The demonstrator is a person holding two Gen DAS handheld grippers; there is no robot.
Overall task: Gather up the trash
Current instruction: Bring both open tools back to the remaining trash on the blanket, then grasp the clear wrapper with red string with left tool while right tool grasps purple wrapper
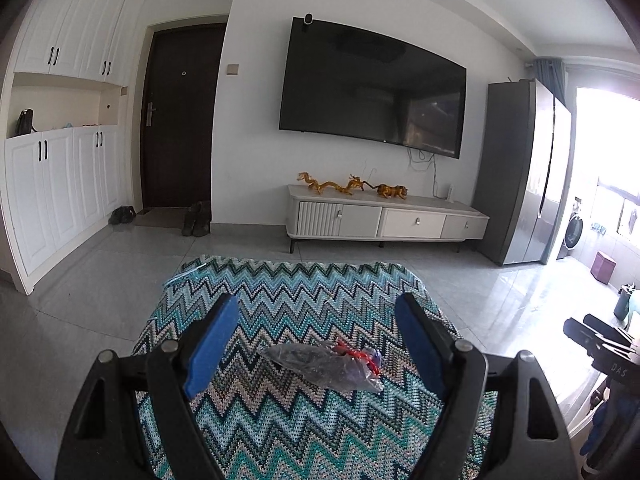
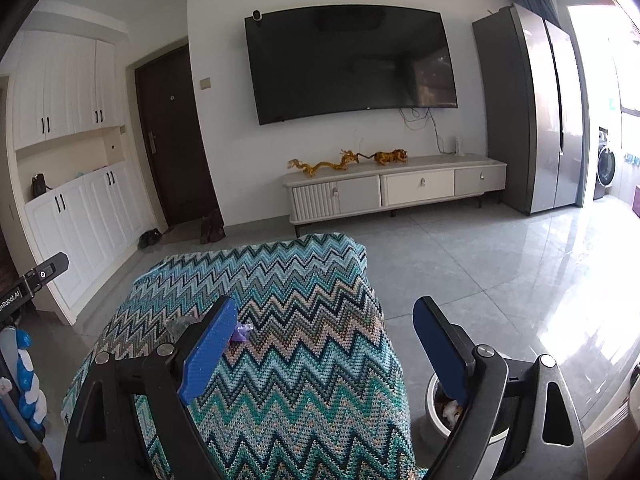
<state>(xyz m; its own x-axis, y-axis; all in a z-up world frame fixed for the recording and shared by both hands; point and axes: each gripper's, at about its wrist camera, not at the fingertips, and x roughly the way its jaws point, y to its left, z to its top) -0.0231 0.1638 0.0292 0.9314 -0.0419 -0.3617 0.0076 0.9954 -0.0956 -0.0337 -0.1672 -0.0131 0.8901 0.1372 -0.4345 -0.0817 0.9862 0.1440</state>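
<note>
Jaws on both grippers are spread wide and gripping nothing. The left gripper (image 1: pixel 316 340) hangs over a counter draped in a teal, blue and pink zigzag knit cloth (image 1: pixel 288 412), and the trash sits right between its two blue pads: one crumpled clear plastic wrapper with a red bit and a purple bit at one end (image 1: pixel 324 364), lying flat on the cloth and touching neither pad.

The right gripper (image 2: pixel 326 344) is over the right edge of the same cloth (image 2: pixel 288 380). In that view only a purple scrap of the wrapper (image 2: pixel 242 332) peeks out past the left pad. Just under the right pad, down on the grey tiled floor, there's one round white bin (image 2: pixel 434 416) with what looks like scraps inside, hard to tell exactly what since the pad covers most of it.

Readable writing: "DAS" on the black rig (image 1: pixel 616 368) at the right edge of the left view, and "nRobot.AI" on the black rig (image 2: pixel 24 284) at the left edge of the right view.

Further back: one big black wall TV (image 1: pixel 372 88), one white low cabinet with three fronts (image 1: pixel 384 220), and two golden figurines (image 1: pixel 352 188) on top, a dragon and a tiger.
</note>
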